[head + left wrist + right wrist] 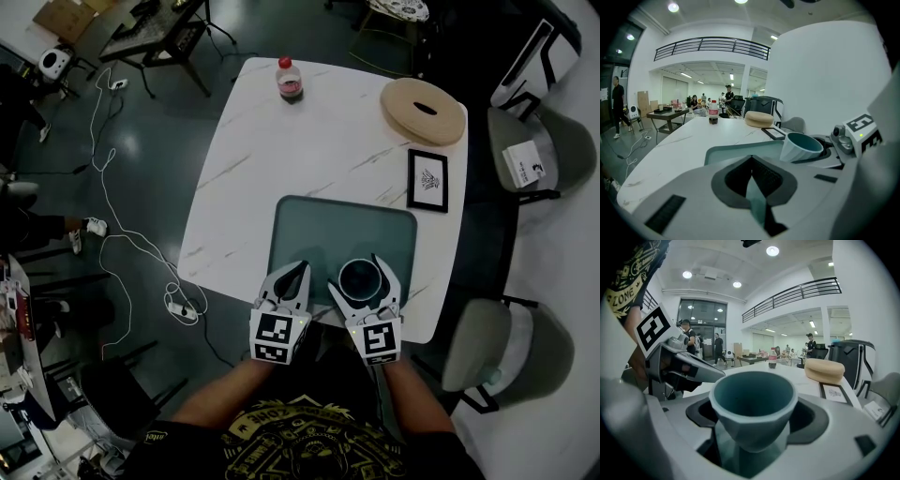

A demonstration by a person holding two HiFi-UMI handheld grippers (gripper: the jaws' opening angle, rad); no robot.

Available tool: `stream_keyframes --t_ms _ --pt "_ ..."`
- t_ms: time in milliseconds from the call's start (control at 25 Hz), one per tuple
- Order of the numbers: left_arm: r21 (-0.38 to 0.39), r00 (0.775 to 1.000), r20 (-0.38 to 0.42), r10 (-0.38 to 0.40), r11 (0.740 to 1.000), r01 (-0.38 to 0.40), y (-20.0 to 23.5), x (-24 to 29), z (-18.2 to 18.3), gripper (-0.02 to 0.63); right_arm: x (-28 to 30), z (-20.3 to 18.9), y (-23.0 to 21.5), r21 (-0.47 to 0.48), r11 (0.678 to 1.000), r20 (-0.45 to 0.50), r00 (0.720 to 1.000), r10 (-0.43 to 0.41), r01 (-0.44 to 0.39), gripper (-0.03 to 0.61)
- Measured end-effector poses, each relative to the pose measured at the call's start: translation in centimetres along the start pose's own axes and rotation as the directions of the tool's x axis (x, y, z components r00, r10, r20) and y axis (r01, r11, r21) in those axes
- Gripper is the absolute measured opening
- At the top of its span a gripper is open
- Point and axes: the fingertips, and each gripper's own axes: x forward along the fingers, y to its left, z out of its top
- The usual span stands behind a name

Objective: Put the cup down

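A dark teal cup (361, 276) sits upright between the jaws of my right gripper (359, 281), which is shut on it over the near right part of a grey-green mat (309, 225). In the right gripper view the cup (752, 401) fills the middle and its base is hidden, so I cannot tell whether it touches the mat. My left gripper (300, 271) is just left of the cup over the mat's near edge, shut with nothing in it. The left gripper view shows the cup (800, 146) to its right.
The white marble table (253, 169) holds a red-capped bottle (290, 79) at the far edge, a round beige ring (424, 110) at the far right and a black framed picture (427, 180) right of the mat. Grey chairs (548, 150) stand on the right; cables lie on the floor at left.
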Motion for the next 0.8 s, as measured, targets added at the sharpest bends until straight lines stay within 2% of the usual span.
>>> stream_keyframes --t_ms 320,600,800 --pt "0.003 1.000 0.021 -0.005 1.000 0.004 -0.6 -0.5 0.4 0.011 -1.0 -0.2 -0.3 -0.001 1.000 -0.008 1.000 -0.018 0.018 0.413" --pt "-0.004 0.998 0.057 0.006 1.000 -0.006 -1.5 -2.2 1.7 0.011 -3.5 1.2 -0.4 -0.011 0.999 0.007 0.999 -0.034 0.034 0.413" --pt "-0.043 0.997 0.074 0.029 0.999 -0.026 -2.2 -4.3 2.0 0.011 -5.8 2.5 0.2 0.004 1.000 0.022 0.999 -0.023 0.023 0.413"
